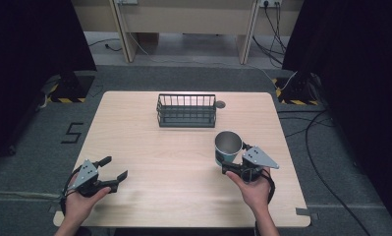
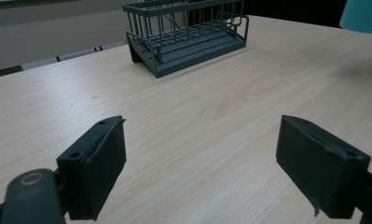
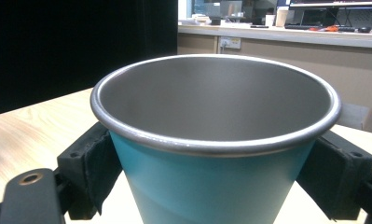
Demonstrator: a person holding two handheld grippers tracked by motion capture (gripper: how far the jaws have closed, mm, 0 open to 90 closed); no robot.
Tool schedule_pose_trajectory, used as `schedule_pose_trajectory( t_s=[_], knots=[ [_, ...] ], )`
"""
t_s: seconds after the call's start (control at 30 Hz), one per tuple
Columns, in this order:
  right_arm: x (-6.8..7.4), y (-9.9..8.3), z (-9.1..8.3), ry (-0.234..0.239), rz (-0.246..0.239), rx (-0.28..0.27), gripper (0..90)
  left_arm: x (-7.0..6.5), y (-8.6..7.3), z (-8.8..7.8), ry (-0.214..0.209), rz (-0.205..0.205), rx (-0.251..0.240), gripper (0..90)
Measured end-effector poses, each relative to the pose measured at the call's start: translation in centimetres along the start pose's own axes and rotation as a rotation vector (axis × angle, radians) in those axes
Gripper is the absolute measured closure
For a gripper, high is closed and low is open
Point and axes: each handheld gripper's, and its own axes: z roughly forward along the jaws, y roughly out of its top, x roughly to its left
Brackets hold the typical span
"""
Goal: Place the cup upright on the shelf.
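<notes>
My right claw (image 1: 231,167) has the teal cup (image 1: 227,149) between its jaws, one pad pressed against each side of the wall just under the steel rim, as the right gripper view shows with the cup (image 3: 215,154) standing upright and its open mouth facing up. The cup is over the right half of the table (image 1: 149,196), nearer my side than the far edge, and I can't tell whether its base is on the wood or just clear of it. The wire rack (image 1: 186,110) sits near the far edge around the middle, its long axis running left to right across the table, so from my right claw it lies ahead and to the left, well apart from the cup. That is the line any carry has to follow, I judge: forward and leftward, then down over the long side rail that faces me. My left claw (image 1: 116,168) rests at the near left of the table, jaws spread wide with nothing between them; in the left gripper view the rack (image 2: 186,35) lies ahead of it, a little right. The right hand already holds the cup, so it makes this move.
</notes>
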Motion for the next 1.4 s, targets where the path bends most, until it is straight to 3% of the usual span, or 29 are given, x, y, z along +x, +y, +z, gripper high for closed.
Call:
schedule_pose_trajectory(
  t_s=[1.4],
  knots=[
    [0.0, 2.9, 4.9, -0.004, -0.015, -0.006, 15.9, 0.1, 0.0, -0.1, 0.002, -0.012, -0.008, 15.4]
  ],
)
